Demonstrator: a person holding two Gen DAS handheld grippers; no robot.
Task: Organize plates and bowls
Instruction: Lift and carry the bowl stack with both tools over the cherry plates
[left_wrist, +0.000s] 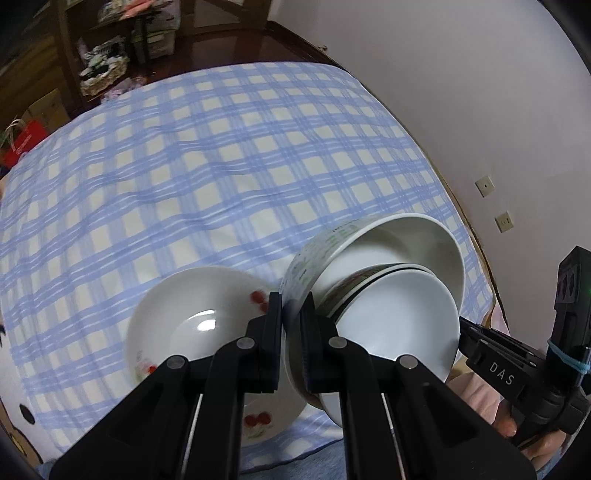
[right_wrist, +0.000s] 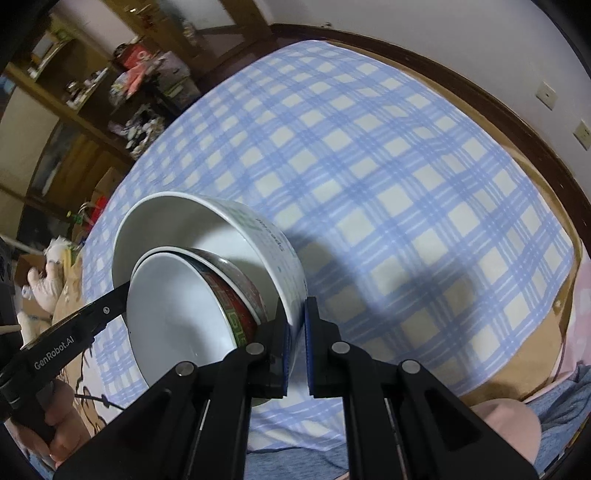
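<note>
The far part of the checked tablecloth (left_wrist: 229, 155) is seen bare across its whole width, so wide room is offered there up to the wall (left_wrist: 461, 92). The near edge is crowded. The near right is taken by the large bowl (left_wrist: 369, 251), tilted, with two smaller bowls (left_wrist: 395, 317) nested inside. Its wall is clamped by the left gripper (left_wrist: 291, 325) on one side and by the right gripper (right_wrist: 295, 332) on the opposite side. Just beside it, on the near left, the cherry plate (left_wrist: 192, 314) is found, and hardly any gap is left between them. Beyond the far left edge, cluttered shelves (right_wrist: 74, 92) are seen.
</note>
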